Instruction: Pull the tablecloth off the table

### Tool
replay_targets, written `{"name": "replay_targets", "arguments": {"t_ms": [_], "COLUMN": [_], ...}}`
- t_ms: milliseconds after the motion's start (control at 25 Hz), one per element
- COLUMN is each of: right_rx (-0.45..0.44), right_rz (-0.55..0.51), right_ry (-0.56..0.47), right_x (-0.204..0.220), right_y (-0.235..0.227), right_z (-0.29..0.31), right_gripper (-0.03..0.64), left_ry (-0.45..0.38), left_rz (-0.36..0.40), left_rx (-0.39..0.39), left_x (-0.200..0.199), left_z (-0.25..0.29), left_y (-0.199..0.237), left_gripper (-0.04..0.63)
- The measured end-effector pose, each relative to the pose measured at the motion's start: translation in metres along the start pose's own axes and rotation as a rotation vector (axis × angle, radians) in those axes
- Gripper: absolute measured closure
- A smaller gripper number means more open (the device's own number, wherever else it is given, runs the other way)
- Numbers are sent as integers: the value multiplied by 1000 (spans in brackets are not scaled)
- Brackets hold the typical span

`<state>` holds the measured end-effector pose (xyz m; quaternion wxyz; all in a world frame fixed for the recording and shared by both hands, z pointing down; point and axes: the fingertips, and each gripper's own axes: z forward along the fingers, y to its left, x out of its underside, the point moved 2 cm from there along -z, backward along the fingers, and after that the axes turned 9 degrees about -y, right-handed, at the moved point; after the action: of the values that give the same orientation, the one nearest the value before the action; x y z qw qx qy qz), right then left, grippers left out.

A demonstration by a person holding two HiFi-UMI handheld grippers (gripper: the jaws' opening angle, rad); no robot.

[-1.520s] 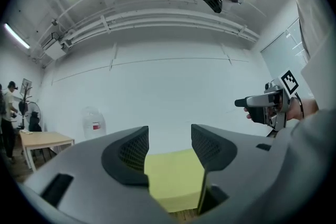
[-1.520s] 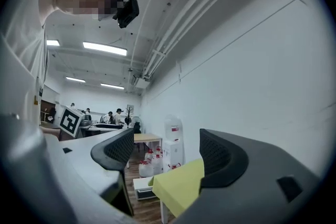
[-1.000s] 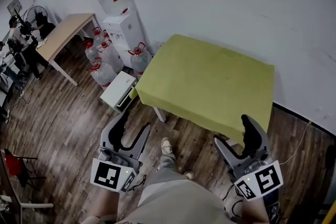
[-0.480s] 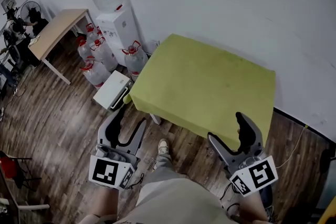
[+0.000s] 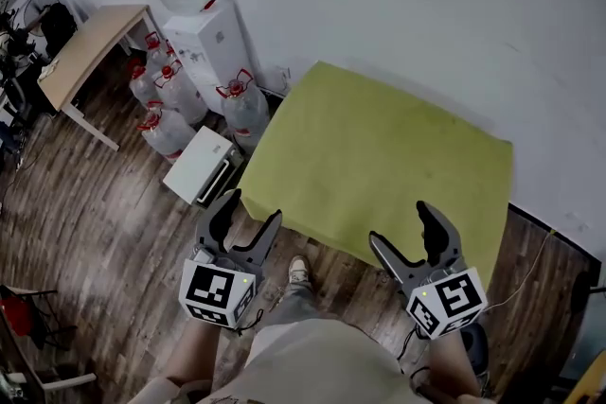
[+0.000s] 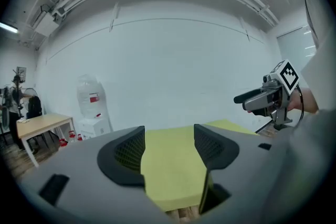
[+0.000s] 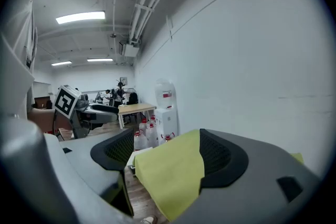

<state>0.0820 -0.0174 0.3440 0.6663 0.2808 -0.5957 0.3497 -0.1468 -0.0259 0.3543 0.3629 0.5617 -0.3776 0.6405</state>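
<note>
Head view: a person stands on the wooden floor (image 5: 95,232) and looks down at both tools.
Tablecloth (image 5: 379,156): yellow-green, spread flat over the table and hiding it fully; the far side is against the white wall (image 5: 426,5), and the near edge hangs just ahead of both tools.
Left gripper (image 5: 252,209): in the air near the near-left corner of the cloth; its jaws are opening, with nothing between them.
Right gripper (image 5: 401,224): by the near edge, more to the right; its jaws are wide apart and hold nothing.
Around: a water dispenser (image 5: 204,28), water bottles (image 5: 246,109) and a white box (image 5: 201,166) are left of the table; a wooden desk (image 5: 90,47) is further left.
</note>
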Motion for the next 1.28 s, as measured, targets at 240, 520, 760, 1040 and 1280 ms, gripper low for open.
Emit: {"name": "replay_targets", "arguments": {"t_ms": [240, 520, 760, 1040, 1280], "right_rx": [67, 123, 160, 182, 161], "right_rz": [73, 122, 165, 194, 194], "right_ry": [135, 298, 403, 540, 608], "right_x": [52, 120, 181, 254, 299], "right_y": [-30, -57, -72, -92, -113], "right_z": [85, 151, 182, 190, 196], "right_gripper": [232, 228, 224, 215, 210], "left_ry": [112, 239, 331, 477, 604], "left_rz": [-39, -45, -74, -110, -153], "left_rx": [87, 188, 257, 302, 221], "left_x": [52, 119, 174, 234, 290], "left_z": [74, 138, 168, 180, 185], "left_y": [47, 77, 82, 68, 62], "left_gripper": [281, 270, 264, 253, 241]}}
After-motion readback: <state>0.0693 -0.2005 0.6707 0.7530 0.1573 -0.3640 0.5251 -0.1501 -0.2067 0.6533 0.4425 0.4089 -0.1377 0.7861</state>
